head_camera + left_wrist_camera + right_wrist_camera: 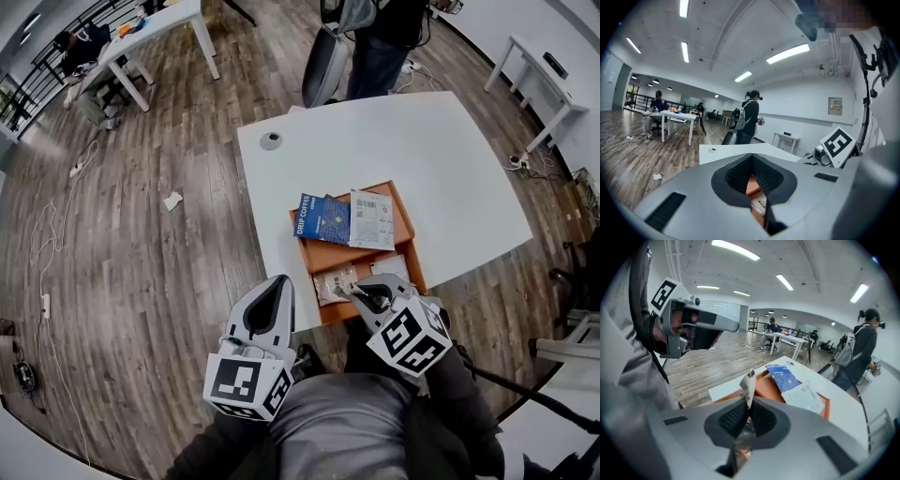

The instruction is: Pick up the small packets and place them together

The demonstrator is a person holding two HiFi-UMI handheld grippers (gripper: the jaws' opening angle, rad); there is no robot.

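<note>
Small packet (749, 382): thin, crumpled, whitish with a clear, shiny lower part; a dark and red mark on its top corner, not legible. It is pinched on edge in the right hand-held gripper (748, 404), jaws closed on it, with most of the packet sticking out past the tips. It is held above the near end of the orange tray (328, 255), which sits on the white counter (375, 141). Left hand-held gripper (752, 158): jaws closed, nothing between them, off the counter's near edge, left of the tray. In the tray's far half: blue packet (323, 217) reading "DRIP COFFEE", and touching its right side a white packet (372, 219) with a printed label too small to read. Pale packet (389, 265) lies at the tray's near right.
</note>
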